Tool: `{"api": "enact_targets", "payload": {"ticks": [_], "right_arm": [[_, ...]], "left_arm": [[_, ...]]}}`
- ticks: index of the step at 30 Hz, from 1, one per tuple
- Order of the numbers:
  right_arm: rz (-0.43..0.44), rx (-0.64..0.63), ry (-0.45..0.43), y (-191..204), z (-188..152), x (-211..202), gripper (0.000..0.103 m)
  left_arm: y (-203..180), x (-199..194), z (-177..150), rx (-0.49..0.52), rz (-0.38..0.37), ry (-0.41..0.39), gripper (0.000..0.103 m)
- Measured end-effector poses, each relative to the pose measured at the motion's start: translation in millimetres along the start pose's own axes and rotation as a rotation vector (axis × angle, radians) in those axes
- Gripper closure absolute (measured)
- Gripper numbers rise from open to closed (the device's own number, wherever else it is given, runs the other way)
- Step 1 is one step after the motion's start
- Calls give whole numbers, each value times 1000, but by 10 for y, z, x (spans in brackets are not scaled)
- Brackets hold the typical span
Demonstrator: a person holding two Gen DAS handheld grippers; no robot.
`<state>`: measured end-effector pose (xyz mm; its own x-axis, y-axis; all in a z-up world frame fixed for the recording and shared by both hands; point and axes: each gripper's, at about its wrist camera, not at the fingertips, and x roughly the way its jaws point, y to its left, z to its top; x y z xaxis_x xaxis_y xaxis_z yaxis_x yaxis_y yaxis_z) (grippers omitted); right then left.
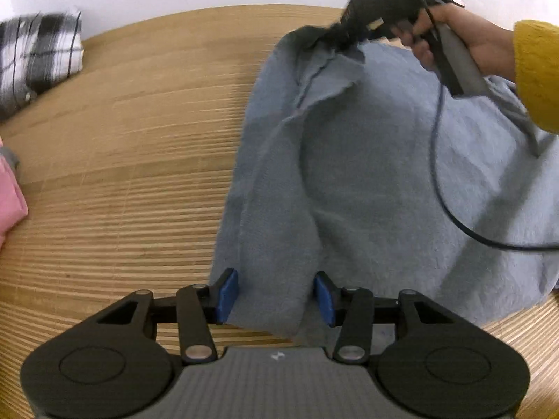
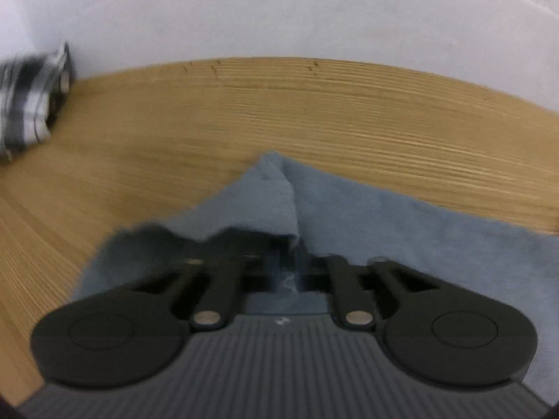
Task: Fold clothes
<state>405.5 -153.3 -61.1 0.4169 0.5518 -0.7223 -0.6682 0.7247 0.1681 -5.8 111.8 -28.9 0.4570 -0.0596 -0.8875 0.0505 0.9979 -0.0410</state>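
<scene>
Grey-blue fleece cloth [image 1: 367,181] covers the right half of a striped wooden table [image 1: 132,160]. At six o'clock in the left wrist view, the left gripper [image 1: 276,296] stands with its blue pads [image 1: 227,295] wide apart, a raised fold of cloth between them, unpinched. At one o'clock, a hand [image 1: 450,40] in a mustard sleeve [image 1: 538,76] holds the right gripper [image 1: 344,36], clamped on a bunched cloth corner. Folded black-and-white plaid fabric [image 1: 38,59] sits at ten o'clock, something pink [image 1: 8,206] at nine.
</scene>
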Motion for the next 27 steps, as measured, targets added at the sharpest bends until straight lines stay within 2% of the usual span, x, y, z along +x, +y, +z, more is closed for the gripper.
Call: {"api": "enact_targets", "payload": {"ticks": [2, 4, 6, 7, 10, 13, 18, 21, 24, 27], "right_arm": [[20, 23, 7, 169, 155, 211, 93], [125, 60, -26, 354, 377, 291, 91], [196, 127, -3, 488, 553, 424, 70], [212, 147, 2, 562, 616, 462, 65], [182, 143, -57, 670, 646, 350, 59], [144, 52, -84, 504, 453, 50, 48], [-13, -143, -134, -176, -331, -1018, 47], [-185, -217, -120, -705, -970, -1675, 46], [-371, -206, -36, -1215, -1650, -2309, 46], [-485, -99, 46, -1704, -2298, -2875, 46]], "left_arm": [[111, 0, -5, -21, -17, -3, 43], [184, 11, -12, -31, -16, -3, 35], [245, 18, -23, -51, -17, 1, 33], [271, 10, -29, -61, -23, 2, 33], [304, -48, -61, -63, -20, -3, 33], [295, -124, -89, -46, -28, -19, 35], [182, -255, -116, -1, -43, -45, 35], [20, -320, -141, 42, -65, -54, 35], [-232, -395, -175, 101, -76, -67, 35], [-529, -456, -230, 141, -99, -72, 35]]}}
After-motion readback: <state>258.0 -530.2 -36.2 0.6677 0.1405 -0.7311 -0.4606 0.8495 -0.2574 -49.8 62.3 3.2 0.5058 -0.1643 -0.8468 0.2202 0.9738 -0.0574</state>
